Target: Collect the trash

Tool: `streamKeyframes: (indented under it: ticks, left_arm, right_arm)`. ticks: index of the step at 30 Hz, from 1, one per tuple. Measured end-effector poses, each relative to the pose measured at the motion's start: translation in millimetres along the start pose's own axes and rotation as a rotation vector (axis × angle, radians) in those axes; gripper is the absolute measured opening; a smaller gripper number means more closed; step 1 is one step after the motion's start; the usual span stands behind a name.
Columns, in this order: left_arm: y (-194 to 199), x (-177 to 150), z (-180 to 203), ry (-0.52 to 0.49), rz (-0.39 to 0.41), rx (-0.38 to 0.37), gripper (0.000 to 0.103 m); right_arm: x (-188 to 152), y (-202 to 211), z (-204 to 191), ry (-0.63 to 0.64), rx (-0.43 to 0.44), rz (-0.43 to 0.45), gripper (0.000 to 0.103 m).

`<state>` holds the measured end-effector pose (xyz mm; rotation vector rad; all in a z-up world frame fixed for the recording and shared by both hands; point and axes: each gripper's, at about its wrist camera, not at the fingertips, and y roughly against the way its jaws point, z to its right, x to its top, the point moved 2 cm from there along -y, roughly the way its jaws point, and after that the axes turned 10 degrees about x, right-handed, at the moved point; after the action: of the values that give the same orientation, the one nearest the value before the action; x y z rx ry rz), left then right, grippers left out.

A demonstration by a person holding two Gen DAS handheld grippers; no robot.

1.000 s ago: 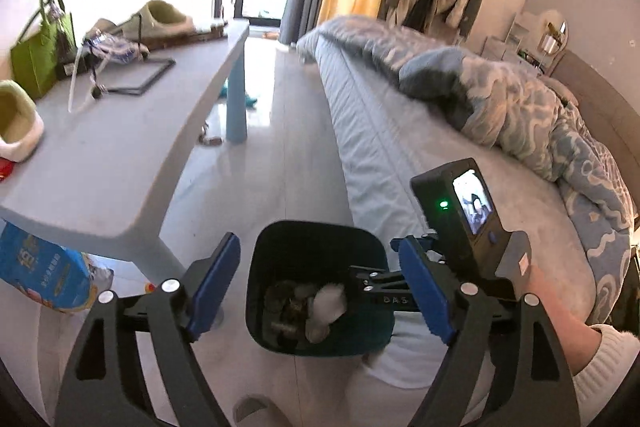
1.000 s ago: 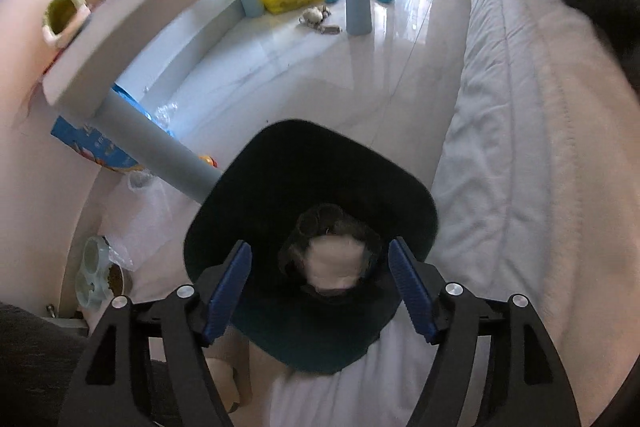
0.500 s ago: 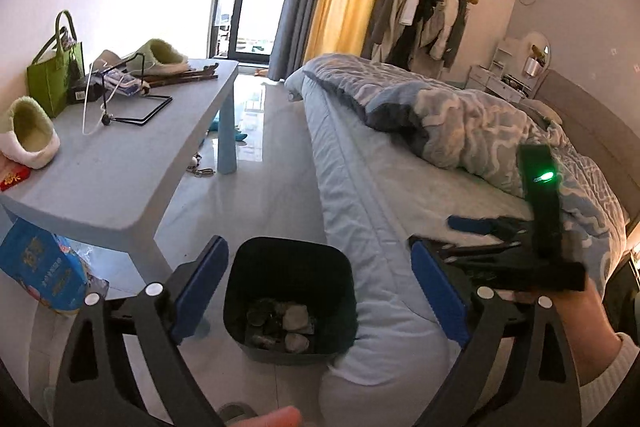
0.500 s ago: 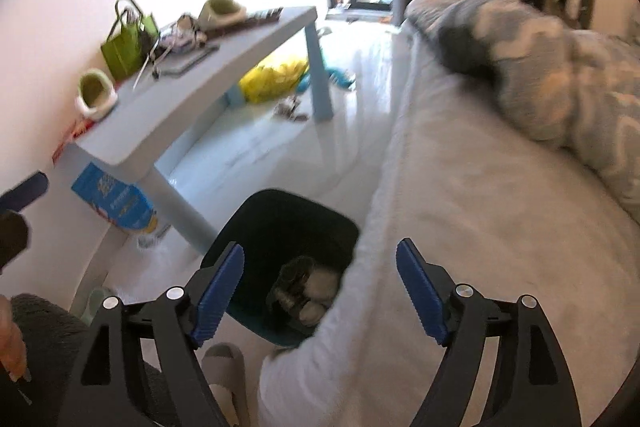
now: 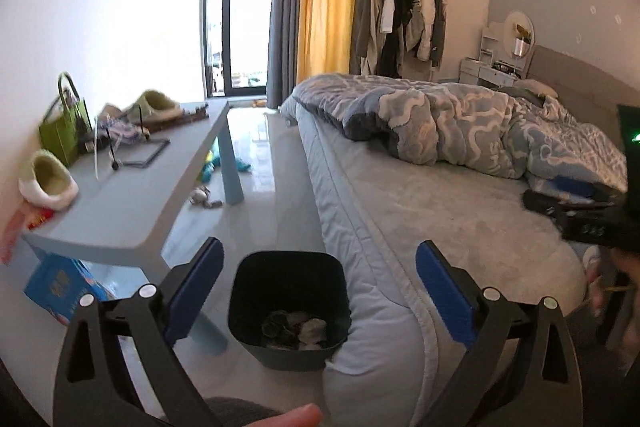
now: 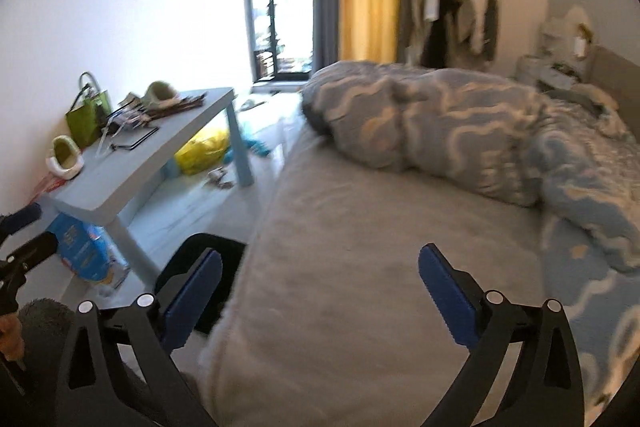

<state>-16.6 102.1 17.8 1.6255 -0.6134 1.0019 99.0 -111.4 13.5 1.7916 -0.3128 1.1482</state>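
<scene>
Along the left wall stands a pale blue bench carrying a green handbag, two pale green slippers and a small black frame. A blue carton sits on the floor under its near end. Just right of the bench leg, a dark trash bin stands on the floor, touching the bed's edge, with crumpled trash lying in its bottom. The left gripper hangs above the bin; its jaws have just been opening and now stand wide, with nothing between them. Further right is the bed, with a blue and white patterned duvet bunched across it. The right gripper is over the mattress, its jaws likewise just spread wide and empty. In its view the bin shows only partly, behind the left finger.
</scene>
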Motion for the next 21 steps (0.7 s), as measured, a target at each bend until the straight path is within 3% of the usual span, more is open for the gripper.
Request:
streamKeyframes:
  ticks: [13, 21]
  left_arm:
    - [14.3, -6.7, 11.9, -0.011, 0.05, 0.052, 0.098]
    - [17.5, -8.9, 22.5, -0.024, 0.072, 0.057, 0.098]
  right_arm:
    - [-34.4, 108.0, 48.3, -0.055, -0.162, 0.157, 0.1]
    - [-56.8, 139.8, 65.7, -0.073, -0.175, 0.203, 0.1]
